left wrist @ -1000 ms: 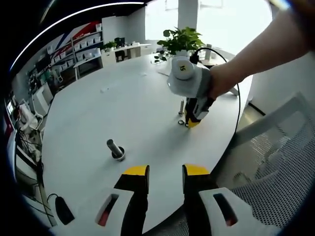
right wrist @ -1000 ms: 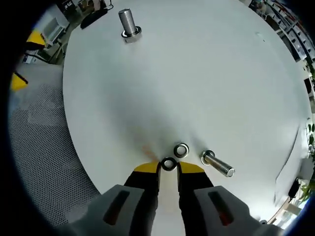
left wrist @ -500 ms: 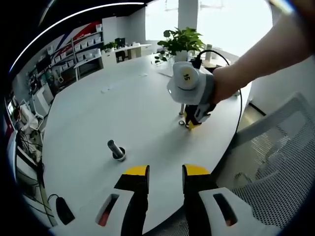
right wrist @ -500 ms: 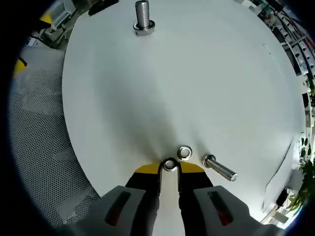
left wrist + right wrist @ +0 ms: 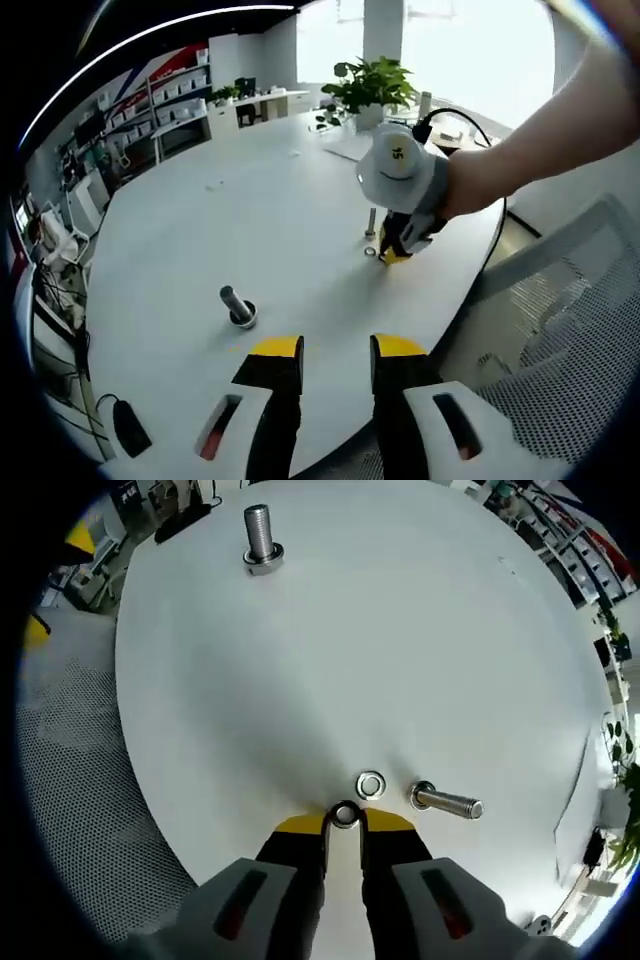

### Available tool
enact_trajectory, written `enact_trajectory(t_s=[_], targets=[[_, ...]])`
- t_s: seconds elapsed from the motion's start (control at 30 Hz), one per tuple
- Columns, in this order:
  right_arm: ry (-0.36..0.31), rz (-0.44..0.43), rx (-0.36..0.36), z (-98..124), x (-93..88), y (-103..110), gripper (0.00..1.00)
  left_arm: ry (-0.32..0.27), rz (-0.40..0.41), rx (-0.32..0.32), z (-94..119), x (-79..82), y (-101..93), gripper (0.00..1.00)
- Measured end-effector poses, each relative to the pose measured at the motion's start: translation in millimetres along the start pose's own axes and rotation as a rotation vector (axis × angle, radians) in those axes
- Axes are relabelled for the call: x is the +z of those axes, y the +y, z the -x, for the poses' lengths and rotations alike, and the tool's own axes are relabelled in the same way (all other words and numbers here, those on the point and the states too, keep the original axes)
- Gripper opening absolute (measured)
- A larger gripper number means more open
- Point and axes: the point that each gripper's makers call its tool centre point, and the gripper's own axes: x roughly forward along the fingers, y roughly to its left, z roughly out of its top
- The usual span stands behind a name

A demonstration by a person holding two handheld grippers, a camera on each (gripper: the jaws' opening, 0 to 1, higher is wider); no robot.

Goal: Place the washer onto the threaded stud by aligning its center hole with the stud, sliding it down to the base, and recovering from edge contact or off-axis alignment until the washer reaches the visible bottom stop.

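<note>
Around the work, the round white tabletop (image 5: 420, 630) carried little: a second washer (image 5: 370, 784) lay flat just beyond the right gripper's (image 5: 344, 822) fingers, and beside it stood another threaded stud (image 5: 446, 802), which in the right gripper view appeared to lean away to the right. Nothing lay on the bare surface between these and the threaded stud (image 5: 259, 536) standing far across the tabletop. A mesh chair (image 5: 70, 780) sat off the near edge.

In the left gripper view, the same far stud (image 5: 234, 305) stood upright on its wide base, its long axis rising from the tabletop, with a potted plant (image 5: 372, 86) and shelving (image 5: 150, 110) well behind. A black mouse-like object (image 5: 130, 427) lay near the tabletop's edge to the left. The person's hand (image 5: 475, 185) held the right gripper (image 5: 396, 252) tipped down at the tabletop, close beside the nearer stud (image 5: 371, 221).

The washer (image 5: 344, 816) lay between the yellow tips of the right fingers (image 5: 298, 825), its hole facing upward; the fingers stood narrow and seemed closed on its rim. It was well apart from the far stud.

The left gripper (image 5: 336, 350) hovered with its fingers (image 5: 275, 349) parted and nothing between them.
</note>
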Motion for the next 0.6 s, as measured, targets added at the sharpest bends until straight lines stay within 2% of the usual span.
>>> enact_trajectory(t_s=[0.07,0.37,0.47,0.6], targets=[[-0.014,-0.057,0.010,1,-1.0,0,0.14,-0.002,0.005,0.003,0,0.2,1.0,0.25],[-0.005,-0.097,0.022,0,-5.3,-4,0.14,-0.010,0.014,0.010,2,1.1,3.2,0.25],[-0.033,-0.152,0.023,6,-6.3,-10,0.14,-0.013,0.019,0.004,1,1.6,1.4,0.25],[-0.041,-0.154,0.009,14,-7.9,-17,0.14,-0.011,0.006,-0.003,1,2.7,-0.9,0.25]])
